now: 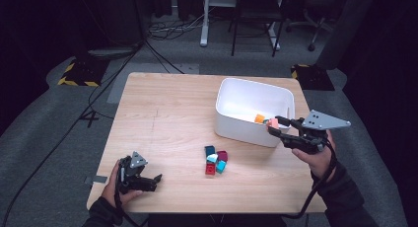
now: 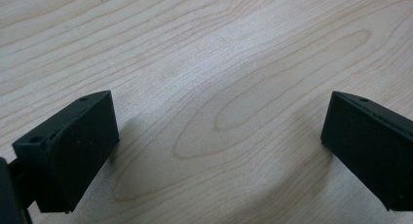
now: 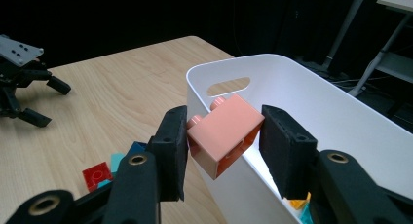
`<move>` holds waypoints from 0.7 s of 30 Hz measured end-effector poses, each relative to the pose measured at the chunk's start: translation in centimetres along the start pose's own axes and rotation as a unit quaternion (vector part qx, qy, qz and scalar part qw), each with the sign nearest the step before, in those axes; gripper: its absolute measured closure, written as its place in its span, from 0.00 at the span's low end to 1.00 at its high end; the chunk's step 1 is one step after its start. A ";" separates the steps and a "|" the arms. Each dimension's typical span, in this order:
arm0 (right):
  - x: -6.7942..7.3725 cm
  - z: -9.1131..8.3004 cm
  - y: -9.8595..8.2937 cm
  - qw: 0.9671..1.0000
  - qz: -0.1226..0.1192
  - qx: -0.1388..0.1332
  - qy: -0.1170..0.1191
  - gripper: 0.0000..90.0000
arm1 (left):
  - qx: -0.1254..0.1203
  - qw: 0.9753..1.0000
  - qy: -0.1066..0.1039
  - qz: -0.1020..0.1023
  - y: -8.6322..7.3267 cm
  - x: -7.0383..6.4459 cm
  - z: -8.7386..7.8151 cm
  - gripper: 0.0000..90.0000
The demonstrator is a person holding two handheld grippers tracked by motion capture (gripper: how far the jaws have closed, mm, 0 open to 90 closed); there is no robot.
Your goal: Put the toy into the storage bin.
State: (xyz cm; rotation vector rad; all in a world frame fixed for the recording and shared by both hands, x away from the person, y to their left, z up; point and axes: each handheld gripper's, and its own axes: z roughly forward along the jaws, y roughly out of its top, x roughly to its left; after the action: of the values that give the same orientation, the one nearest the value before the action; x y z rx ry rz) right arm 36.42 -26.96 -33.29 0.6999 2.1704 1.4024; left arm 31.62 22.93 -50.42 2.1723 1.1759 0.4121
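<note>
My right gripper (image 1: pixel 273 126) is shut on a salmon-pink brick (image 1: pixel 271 123), held tilted over the near rim of the white bin (image 1: pixel 254 84). In the right gripper view the brick (image 3: pixel 226 129) sits squeezed between both pads, studs pointing up-left, right above the bin's edge (image 3: pixel 272 63). An orange brick (image 1: pixel 259 118) lies inside the bin. A small pile of loose bricks (image 1: pixel 216 160), red, teal, cyan and maroon, lies on the table in front of the bin. My left gripper (image 1: pixel 154 182) rests near the table's front left, open, with bare wood between its jaws (image 2: pixel 219 146).
The wooden table (image 1: pixel 167 118) is bare across its left and far parts. The other hand's gripper (image 3: pixel 24 83) shows far off in the right gripper view. Beyond the table are cables, chair legs and a desk frame (image 1: pixel 204 19) on grey floor.
</note>
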 end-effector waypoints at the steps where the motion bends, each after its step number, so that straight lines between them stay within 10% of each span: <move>1: -0.1 0.0 0.1 1.000 -0.001 0.000 -0.001 0.61 | -0.001 1.000 0.001 0.000 0.0 0.0 0.0 0.01; 21: -2.2 1.3 1.6 0.999 0.016 0.007 -0.029 0.61 | -0.001 1.000 0.000 0.000 0.0 0.0 0.0 0.01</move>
State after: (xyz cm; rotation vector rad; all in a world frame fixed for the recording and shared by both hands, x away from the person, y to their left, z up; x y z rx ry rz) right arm 39.15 -26.90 -32.07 0.7731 2.1350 1.3666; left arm 31.62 22.92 -50.42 2.1712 1.1760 0.4132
